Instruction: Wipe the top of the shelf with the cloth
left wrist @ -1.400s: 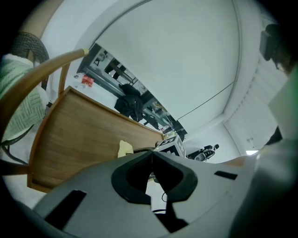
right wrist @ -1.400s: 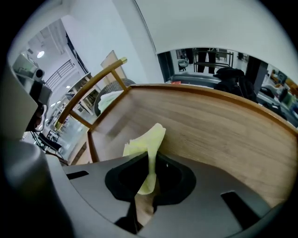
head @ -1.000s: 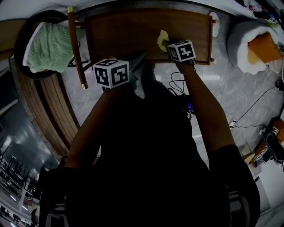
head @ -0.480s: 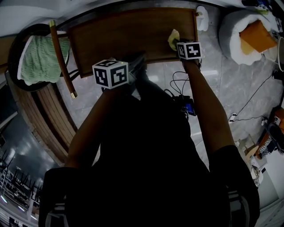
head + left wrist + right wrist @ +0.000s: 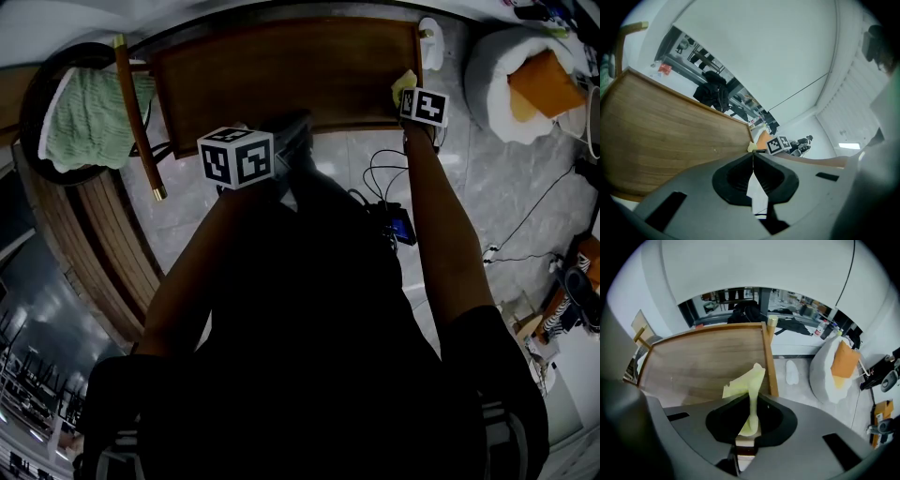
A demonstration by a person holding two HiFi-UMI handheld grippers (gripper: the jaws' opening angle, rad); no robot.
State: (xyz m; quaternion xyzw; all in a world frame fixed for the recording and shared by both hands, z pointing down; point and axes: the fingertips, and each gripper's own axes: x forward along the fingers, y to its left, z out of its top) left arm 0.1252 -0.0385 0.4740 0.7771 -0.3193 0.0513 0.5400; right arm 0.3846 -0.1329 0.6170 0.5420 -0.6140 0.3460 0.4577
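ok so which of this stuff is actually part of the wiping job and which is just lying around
In the job:
yellow cloth, clamped in the right gripper
wooden shelf top
left gripper, shut and empty, not wiping

Lying about:
green knitted throw on the chair
white beanbag with orange cushion
cables on the floor

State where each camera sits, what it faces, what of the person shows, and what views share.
Head view: on the person's head, facing steeply down at the shelf; shows arms, torso, left gripper, right gripper.
Left gripper view: on that gripper, along its shut jaws, across the shelf toward the right gripper.
Right gripper view: on that gripper, along jaws shut on the cloth, over the shelf's right end.
Shared: all show shelf and cloth.
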